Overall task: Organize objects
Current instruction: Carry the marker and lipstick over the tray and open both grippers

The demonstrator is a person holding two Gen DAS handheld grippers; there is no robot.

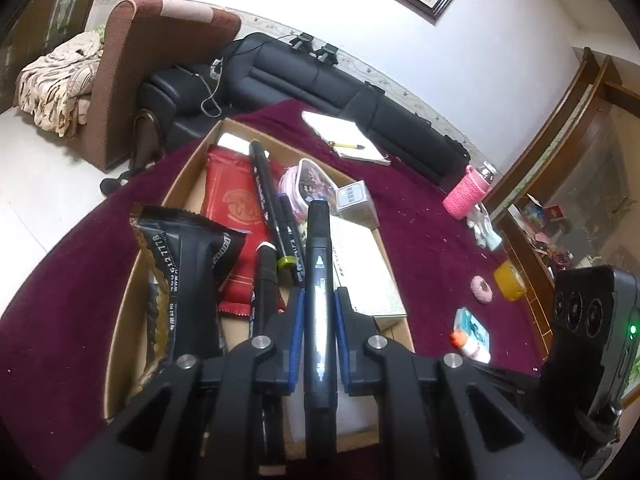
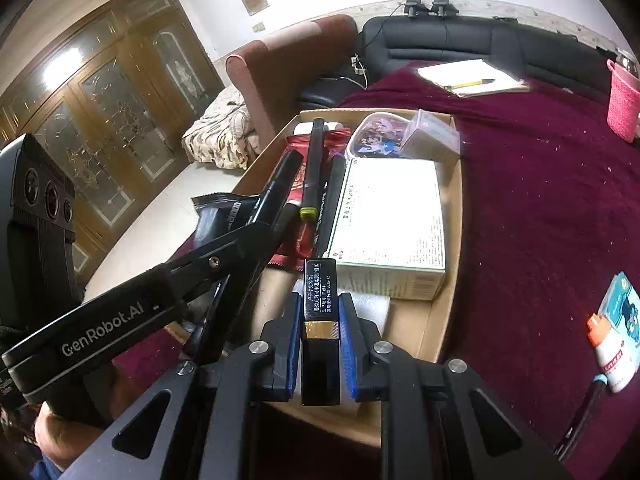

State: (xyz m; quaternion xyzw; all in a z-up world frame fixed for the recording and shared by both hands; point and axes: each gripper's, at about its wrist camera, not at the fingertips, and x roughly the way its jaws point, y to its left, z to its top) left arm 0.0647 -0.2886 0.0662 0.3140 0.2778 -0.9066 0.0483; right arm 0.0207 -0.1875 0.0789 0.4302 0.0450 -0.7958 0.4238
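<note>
the left gripper (image 1: 318,312) pinches a long black marker pen (image 1: 318,280) between its blue pads, over the shallow brown cardboard box (image 1: 192,160); the pen's near end is cut off behind the tongs. the right gripper (image 2: 320,316) squeezes a small black rectangular tube with a gold band (image 2: 320,320), its printed label too small to read. the box sits on a dark red velvet tablecloth (image 2: 540,200), a black leather sofa (image 1: 320,80) behind

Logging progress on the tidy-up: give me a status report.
Left gripper shut on black marker, over cardboard box. Right gripper shut on black-and-gold tube. Box crowded.
</note>
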